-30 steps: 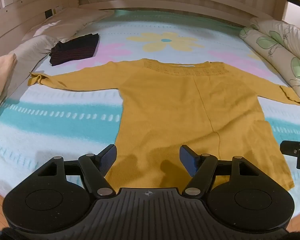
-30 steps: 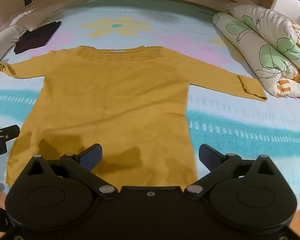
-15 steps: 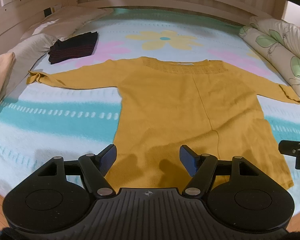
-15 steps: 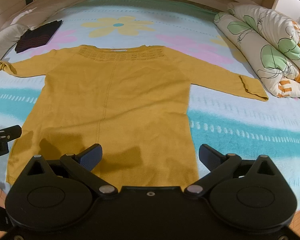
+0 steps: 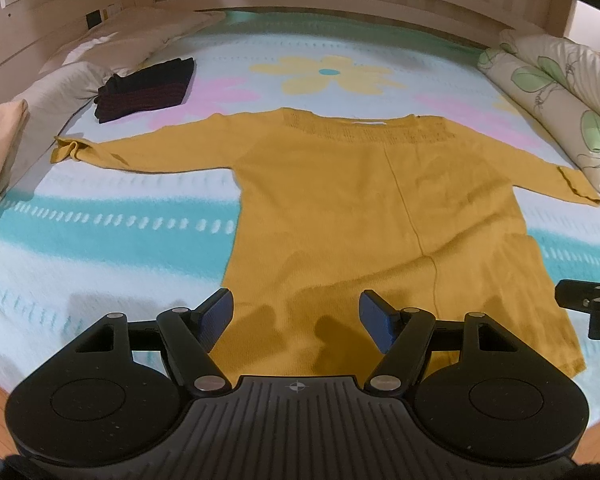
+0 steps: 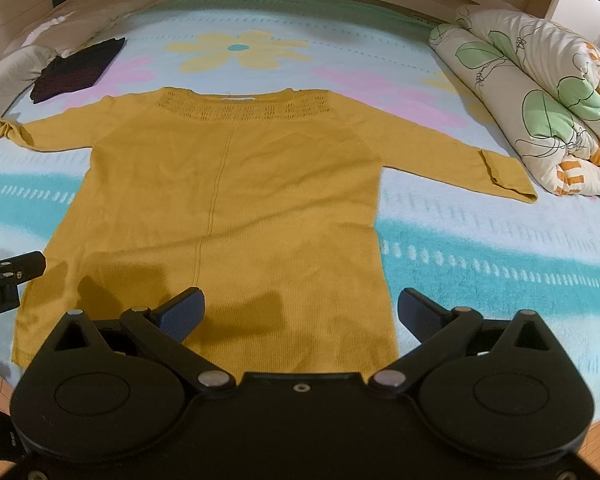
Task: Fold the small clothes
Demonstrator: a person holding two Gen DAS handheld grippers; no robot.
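two wide, empty claws [image 5: 296, 322] [image 6: 300, 314] above a sweater [image 5: 380, 216] on floral bedding [image 5: 100, 240].

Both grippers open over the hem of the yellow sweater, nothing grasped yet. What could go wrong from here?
1. The yellow sweater lies flat on the fuzzy blanket; a low pinch may catch blanket too.
2. The left gripper and right gripper sit unevenly across the hem, so the fold may skew.
3. The left cuff is bunched; it may stay crumpled inside.
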